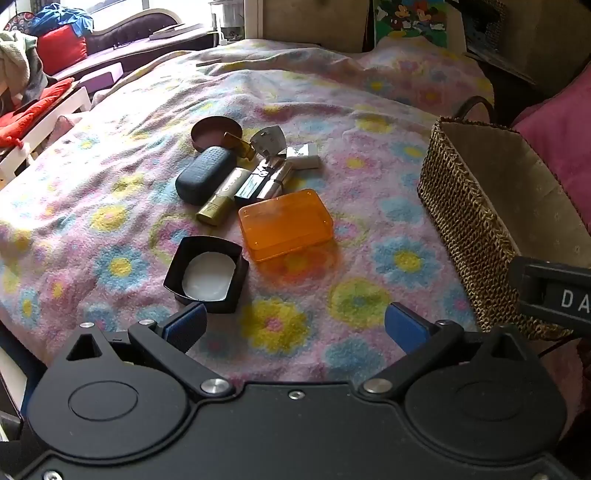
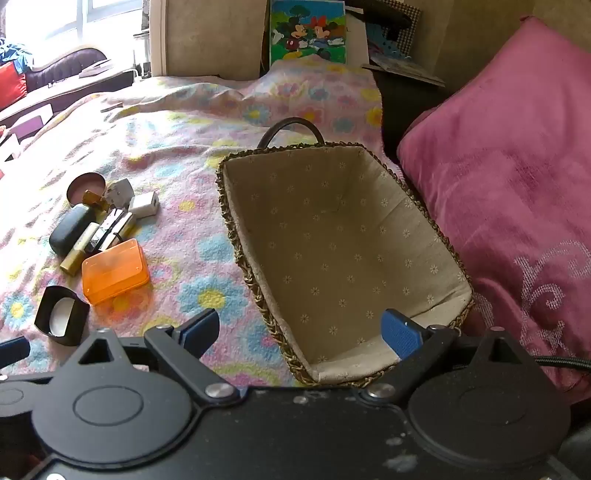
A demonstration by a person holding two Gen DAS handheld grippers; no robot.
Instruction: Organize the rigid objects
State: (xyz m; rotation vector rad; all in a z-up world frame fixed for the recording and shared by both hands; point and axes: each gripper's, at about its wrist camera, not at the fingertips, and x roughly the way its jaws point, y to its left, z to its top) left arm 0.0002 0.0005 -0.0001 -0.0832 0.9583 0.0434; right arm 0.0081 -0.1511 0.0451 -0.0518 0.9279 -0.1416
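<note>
Nothing has been sorted yet, as far as these views show: the lined wicker basket (image 2: 343, 251) stands empty on the bed, and every rigid item lies in a loose cluster on the floral fleece blanket (image 1: 369, 110) to its left. Nearest is a black square lens hood (image 1: 207, 275), then an orange plastic box (image 1: 285, 223) just beyond it; farther off lie a dark blue glasses case (image 1: 205, 175), a gold tube (image 1: 223, 197), a black and silver lipstick (image 1: 264, 181), a white charger block (image 1: 304, 156), a grey plug (image 1: 269, 142) and a round brown tin lid (image 1: 215, 133), most of them touching or overlapping. The left gripper (image 1: 293, 325) hovers over the blanket near the hood, its jaws spread wide around nothing. The right gripper (image 2: 299, 332) hangs over the basket's near end, jaws likewise apart and empty. So the whole job seems to remain: each piece must be lifted and set into the basket. The blanket is soft and rumpled, so things sit unevenly. A pink cushion (image 2: 517, 184) lies right of the basket; a cartoon picture (image 2: 308, 31) leans at the far end, and a window and red pillow (image 1: 61, 46) show far left.
</note>
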